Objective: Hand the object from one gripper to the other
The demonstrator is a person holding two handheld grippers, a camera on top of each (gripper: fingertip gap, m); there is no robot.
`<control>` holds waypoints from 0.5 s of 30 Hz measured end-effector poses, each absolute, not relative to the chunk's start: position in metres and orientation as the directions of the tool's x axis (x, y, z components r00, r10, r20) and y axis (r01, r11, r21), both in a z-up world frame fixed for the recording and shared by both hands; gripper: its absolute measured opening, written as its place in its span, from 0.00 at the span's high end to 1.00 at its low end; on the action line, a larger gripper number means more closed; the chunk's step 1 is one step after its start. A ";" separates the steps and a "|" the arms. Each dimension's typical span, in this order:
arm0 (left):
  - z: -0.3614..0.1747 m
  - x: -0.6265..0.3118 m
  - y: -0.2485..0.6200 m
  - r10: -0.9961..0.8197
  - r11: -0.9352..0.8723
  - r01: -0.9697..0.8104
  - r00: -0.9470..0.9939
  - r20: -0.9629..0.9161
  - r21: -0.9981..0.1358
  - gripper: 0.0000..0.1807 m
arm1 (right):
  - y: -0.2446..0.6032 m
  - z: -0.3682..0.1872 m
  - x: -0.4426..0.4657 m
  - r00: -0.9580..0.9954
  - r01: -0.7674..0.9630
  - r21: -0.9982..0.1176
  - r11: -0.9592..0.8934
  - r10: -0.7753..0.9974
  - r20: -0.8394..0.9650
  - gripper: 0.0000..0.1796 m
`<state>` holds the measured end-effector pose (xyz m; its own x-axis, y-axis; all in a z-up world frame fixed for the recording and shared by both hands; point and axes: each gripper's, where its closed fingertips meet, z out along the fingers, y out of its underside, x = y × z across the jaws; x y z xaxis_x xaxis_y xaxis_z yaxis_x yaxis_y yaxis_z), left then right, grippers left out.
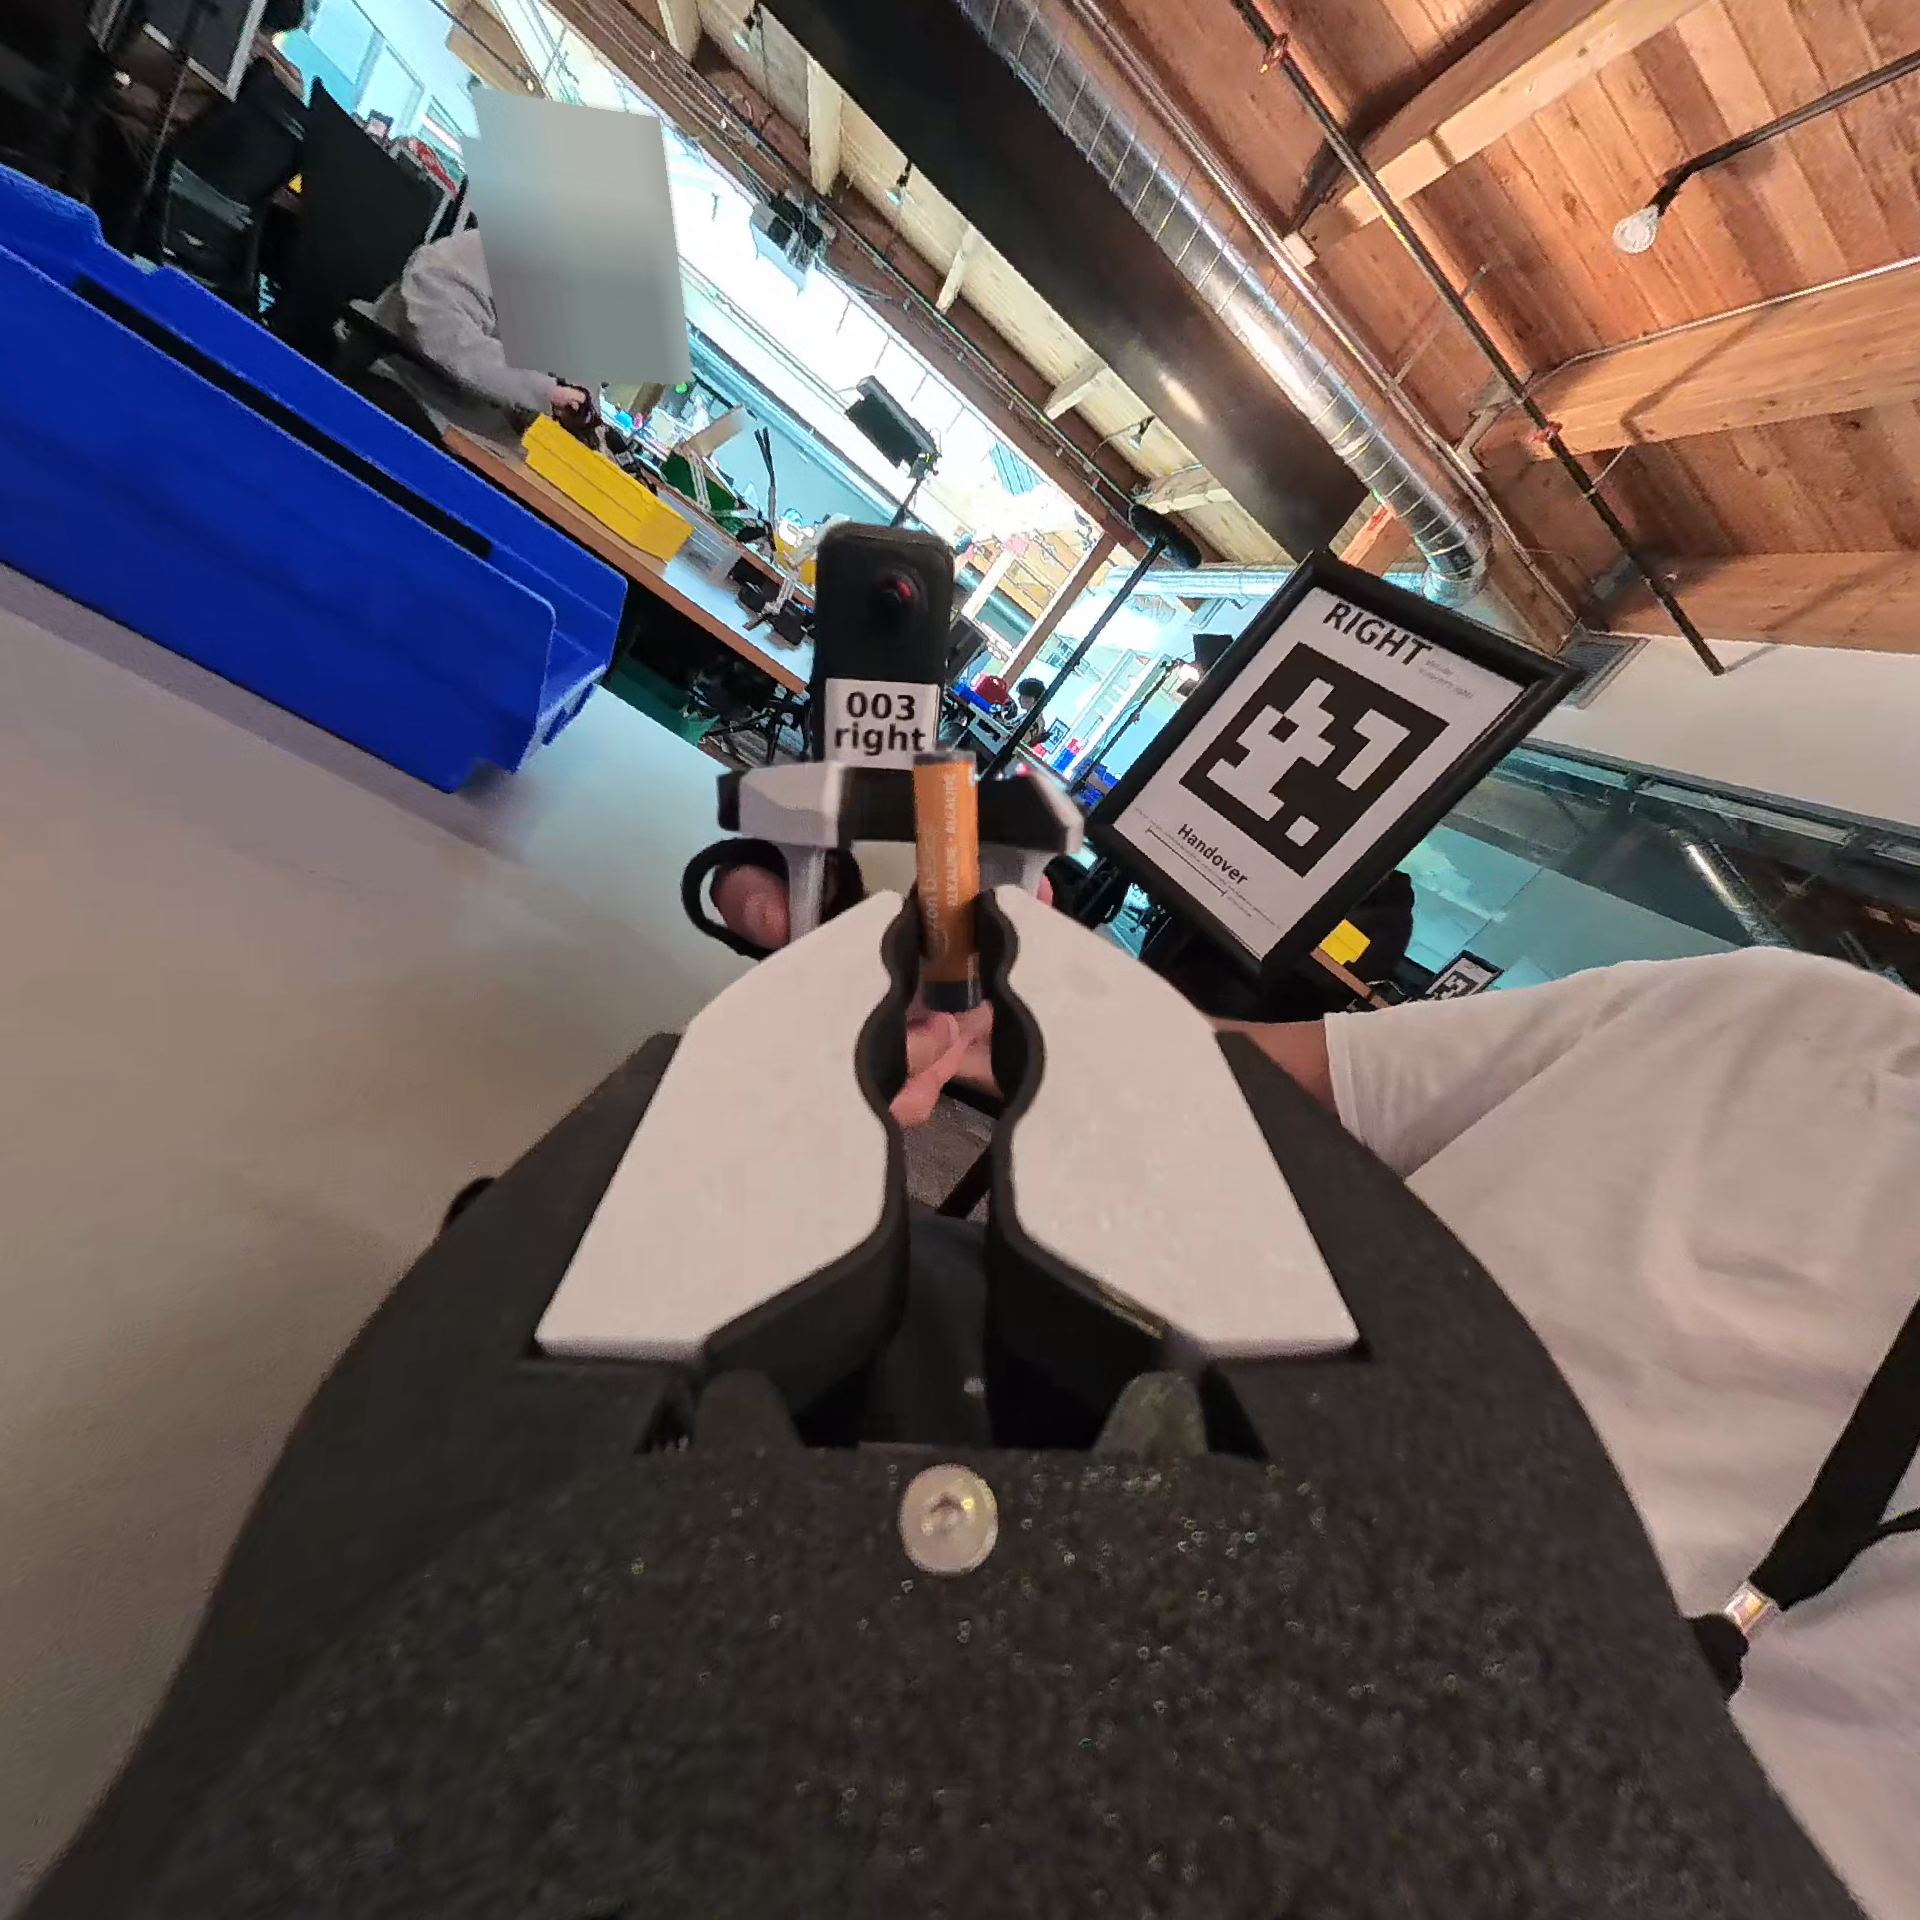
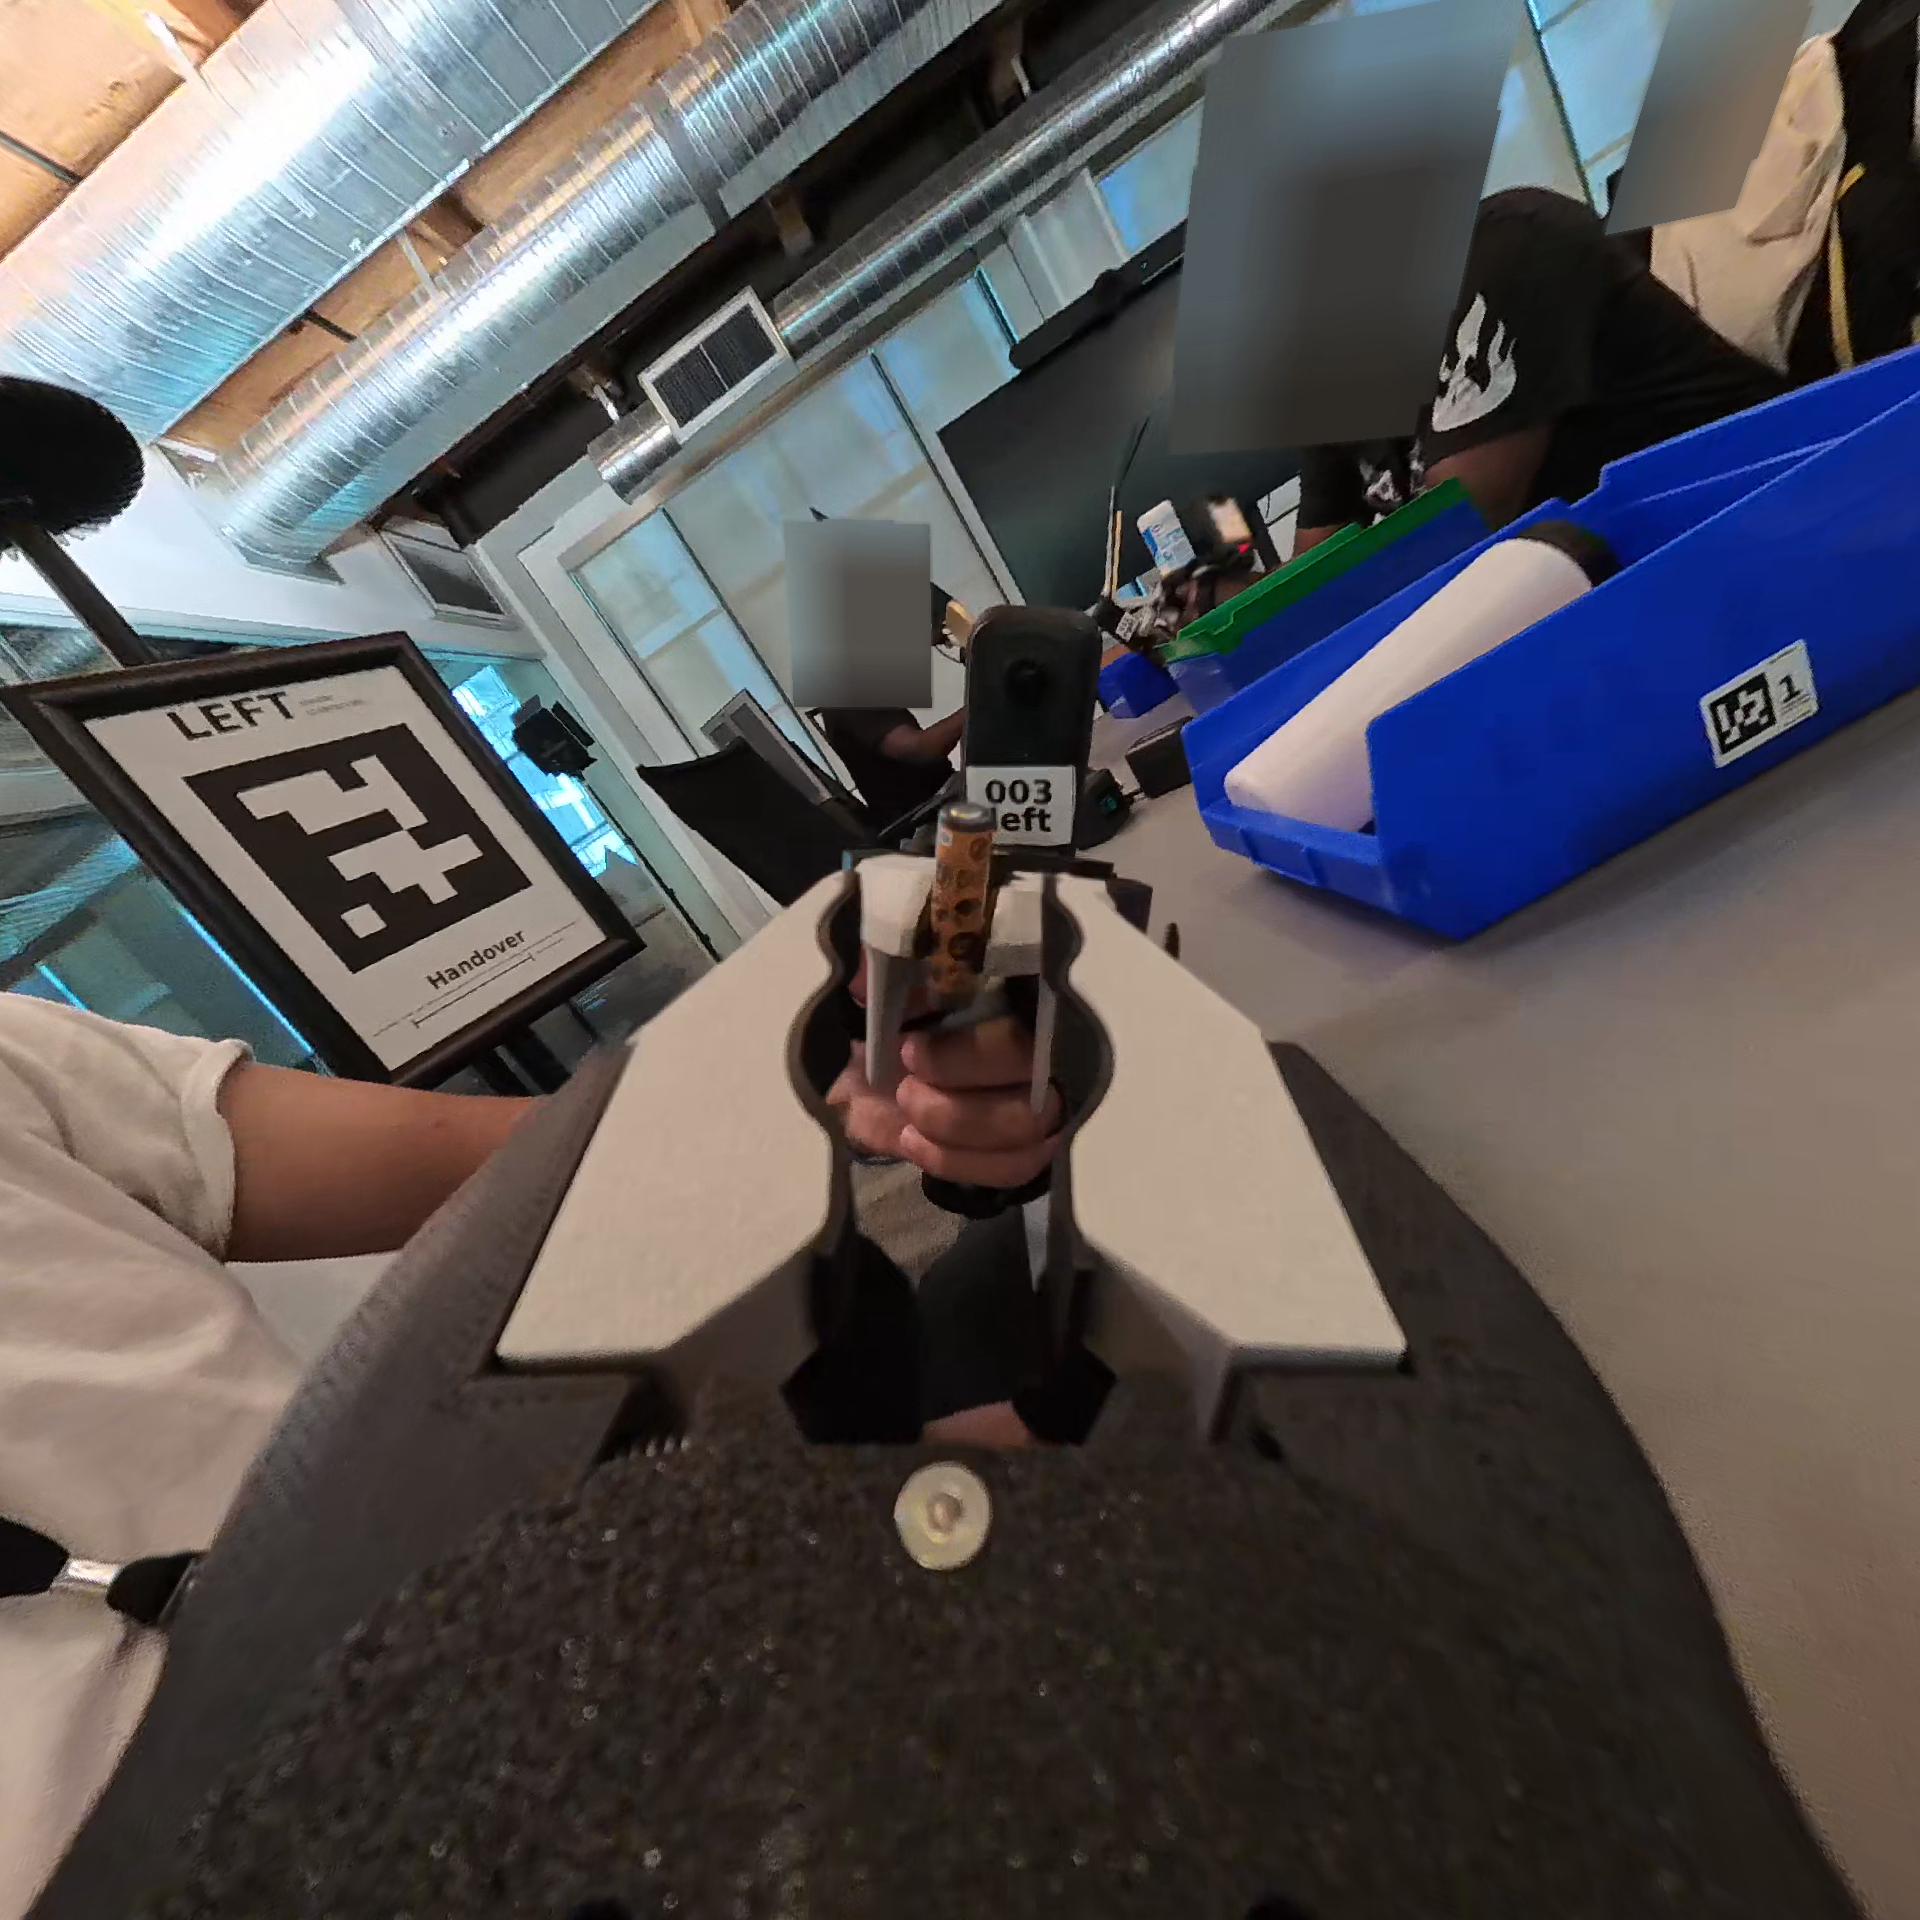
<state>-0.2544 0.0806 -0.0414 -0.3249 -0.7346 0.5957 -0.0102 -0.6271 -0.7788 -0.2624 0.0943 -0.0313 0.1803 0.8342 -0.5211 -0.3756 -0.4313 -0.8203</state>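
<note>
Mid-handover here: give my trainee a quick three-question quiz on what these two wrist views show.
1. True or false: the right gripper is clamped on the orange battery.
2. Which one holds the battery? A: left gripper. B: right gripper. C: neither.
3. Fill in: the bin on the table is ___ in colour.
Key: 1 false, its jaws stand open around it; 2 A; 3 blue.

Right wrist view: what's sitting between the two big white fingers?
An orange battery, pinched by the left gripper. The right gripper holds its fingers open either side of it; both views show this.
</note>
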 end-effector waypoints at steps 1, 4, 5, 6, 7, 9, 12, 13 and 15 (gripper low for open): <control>-0.043 -0.253 0.079 -0.737 -0.623 -0.019 -0.323 0.594 -0.782 0.95 | 0.093 -0.034 -0.264 0.183 -0.360 -0.828 -0.429 0.838 -0.514 0.85; -0.047 -0.250 0.077 -0.749 -0.607 -0.036 -0.307 0.587 -0.794 0.95 | 0.093 -0.038 -0.266 0.200 -0.331 -0.844 -0.422 0.843 -0.500 0.94; -0.048 -0.250 0.077 -0.756 -0.601 -0.037 -0.300 0.582 -0.799 0.95 | 0.093 -0.039 -0.266 0.206 -0.322 -0.848 -0.420 0.843 -0.496 0.95; -0.049 -0.249 0.078 -0.763 -0.596 -0.035 -0.289 0.579 -0.802 0.95 | 0.094 -0.040 -0.265 0.211 -0.313 -0.852 -0.419 0.844 -0.493 0.95; -0.050 -0.249 0.079 -0.770 -0.589 -0.035 -0.277 0.574 -0.807 0.94 | 0.094 -0.041 -0.265 0.214 -0.301 -0.855 -0.422 0.844 -0.492 0.95; -0.053 -0.249 0.081 -0.791 -0.570 -0.036 -0.247 0.560 -0.821 0.94 | 0.096 -0.044 -0.264 0.224 -0.287 -0.859 -0.424 0.842 -0.490 0.95; -0.056 -0.250 0.090 -0.836 -0.526 -0.021 -0.173 0.521 -0.850 0.90 | 0.104 -0.046 -0.259 0.277 -0.302 -0.861 -0.408 0.827 -0.489 0.95; -0.058 -0.251 0.095 -0.858 -0.498 -0.016 -0.132 0.496 -0.867 0.86 | 0.108 -0.046 -0.256 0.285 -0.325 -0.849 -0.417 0.813 -0.508 0.95; -0.061 -0.253 0.105 -0.912 -0.409 -0.004 -0.035 0.409 -0.913 0.82 | 0.119 -0.044 -0.245 0.289 -0.410 -0.790 -0.455 0.757 -0.586 0.95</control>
